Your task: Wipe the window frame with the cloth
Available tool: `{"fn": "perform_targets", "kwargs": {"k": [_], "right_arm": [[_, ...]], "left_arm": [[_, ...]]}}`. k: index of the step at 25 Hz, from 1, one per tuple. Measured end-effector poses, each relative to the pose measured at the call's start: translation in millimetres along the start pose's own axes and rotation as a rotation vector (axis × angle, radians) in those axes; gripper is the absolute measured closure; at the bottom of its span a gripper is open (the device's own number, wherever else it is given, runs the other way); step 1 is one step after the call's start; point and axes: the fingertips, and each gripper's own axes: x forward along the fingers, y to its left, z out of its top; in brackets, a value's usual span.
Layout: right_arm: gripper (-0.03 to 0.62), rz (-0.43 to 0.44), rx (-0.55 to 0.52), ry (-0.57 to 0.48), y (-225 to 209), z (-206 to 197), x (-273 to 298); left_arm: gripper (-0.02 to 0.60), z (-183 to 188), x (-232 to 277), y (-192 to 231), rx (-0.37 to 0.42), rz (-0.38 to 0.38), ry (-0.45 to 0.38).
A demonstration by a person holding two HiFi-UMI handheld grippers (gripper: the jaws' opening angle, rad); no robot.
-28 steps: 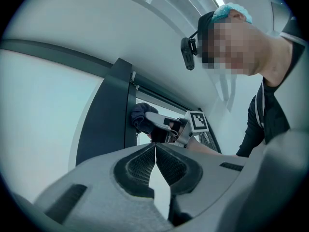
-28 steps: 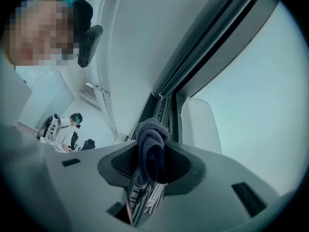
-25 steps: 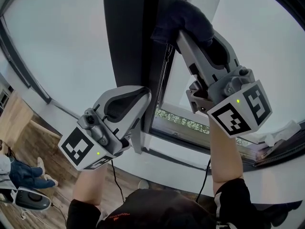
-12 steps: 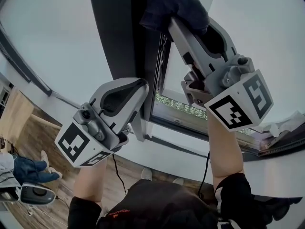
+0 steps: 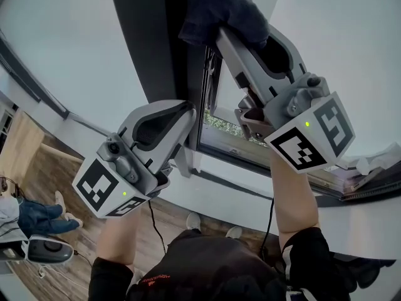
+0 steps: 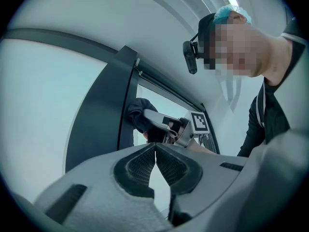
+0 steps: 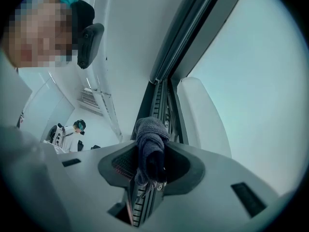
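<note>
**One busy, one empty**

Nearest, the left gripper point(image 6: 155, 148) sits low beside the frame, with its ribbed grey jaws pressed together on nothing. Higher up, the right gripper point(image 7: 152, 154) is clamped on a dark, fuzzy, bunched-up cloth point(image 7: 150, 132). The cloth's long axis runs along the jaws, and its rounded end pokes out against the dark grey metal window frame point(image 7: 166, 93), right at the upright grooved channel.

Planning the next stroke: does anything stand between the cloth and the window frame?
Nothing visible does. The right gripper holds the cloth right at the dark window frame. The left gripper, shut and empty, is lower down, apart from the cloth.
</note>
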Motion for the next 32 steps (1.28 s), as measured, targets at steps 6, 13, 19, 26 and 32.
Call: {"fn": "perform_targets", "kwargs": {"k": [6,13,19,26,32], "right_arm": [[0.464,-0.001,0.035,0.016,-0.9,-16.8,-17.0],[0.465,-0.009,0.068,0.049,2.7,-43.5,-25.8],[0.465,-0.026,0.113,0.080,1.6,-72.0,-37.4],[0.465,-0.041,0.148,0.124,5.1,-107.5,-54.3],[0.465,-0.058,0.156,0.160,9.6,-136.4,-63.7]], "left_arm": [[0.560,-14.3,2.7,-12.0,-0.014,0.009,0.021],[0.560,-31.3,-2.2,-14.1,-0.049,0.023,0.047],[0.560,-49.3,-4.6,-16.5,-0.081,0.031,0.077],[0.560,-74.3,-9.2,-21.5,-0.120,0.044,0.108],[0.560,-95.9,-16.5,-17.9,-0.161,0.066,0.134]]}}
